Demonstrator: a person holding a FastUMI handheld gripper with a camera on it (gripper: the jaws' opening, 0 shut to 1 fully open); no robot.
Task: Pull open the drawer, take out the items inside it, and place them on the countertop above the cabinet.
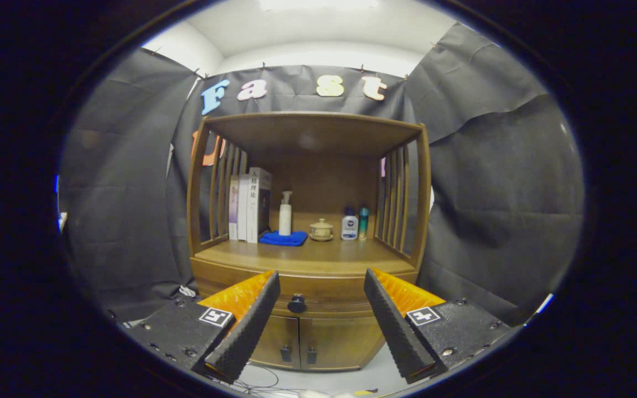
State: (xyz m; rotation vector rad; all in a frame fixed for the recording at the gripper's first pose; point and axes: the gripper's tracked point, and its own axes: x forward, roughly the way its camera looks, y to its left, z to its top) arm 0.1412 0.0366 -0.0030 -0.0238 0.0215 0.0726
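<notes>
A wooden cabinet (307, 265) stands ahead against the booth wall. Its drawer (318, 290) runs under the countertop (302, 254) and is closed, with a dark round knob (297, 303) at its middle. My gripper (322, 284) is open, its two fingers spread wide with nothing between them. The knob lies beyond the fingertips, a little nearer the left finger (252, 323) than the right finger (396, 326). What is inside the drawer is hidden.
On the countertop's back stand several books (249, 204), a pump bottle (285, 214) on a blue cloth (283, 238), a small lidded cup (321, 230) and two small bottles (354, 224). Two lower doors (302, 342) sit under the drawer. Cables (263, 381) lie on the floor.
</notes>
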